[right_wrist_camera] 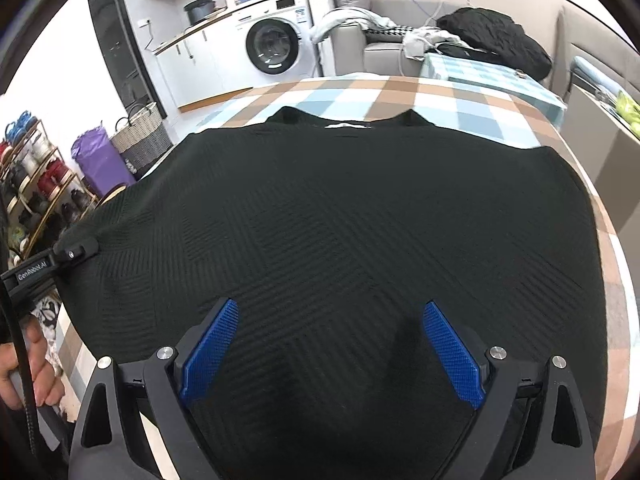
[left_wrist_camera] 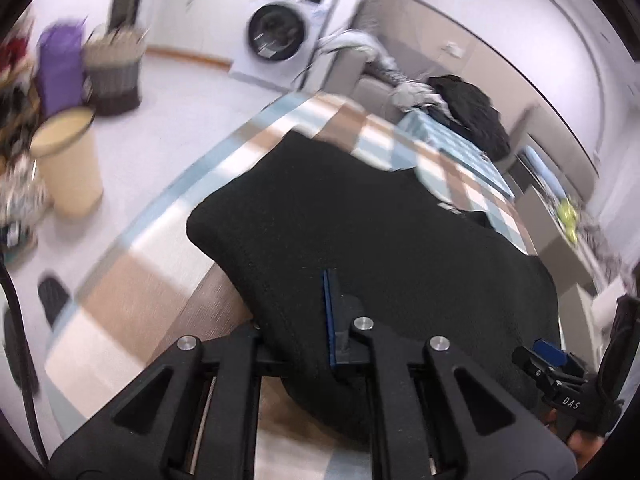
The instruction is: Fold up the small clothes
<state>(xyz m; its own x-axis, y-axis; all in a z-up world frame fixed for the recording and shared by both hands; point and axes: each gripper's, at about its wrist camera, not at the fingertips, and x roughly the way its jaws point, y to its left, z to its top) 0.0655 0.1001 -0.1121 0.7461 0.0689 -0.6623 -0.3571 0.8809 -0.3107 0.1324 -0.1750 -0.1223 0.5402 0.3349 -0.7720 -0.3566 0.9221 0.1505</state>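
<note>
A black knit sweater lies spread on the checked tablecloth of the counter, collar at the far side, hem toward the person. The left tool is clamped on the sweater's left hem corner; the right wrist view shows that corner pinched and drawn up slightly at the left edge. The right tool hangs over the near middle of the garment with its 2 blue pads set wide apart, gripping nothing. No crease or doubled-over body panel shows, so folding seems to be at its start: 1 corner is secured and every fold is left to make. Sleeves cannot be made out.
</note>
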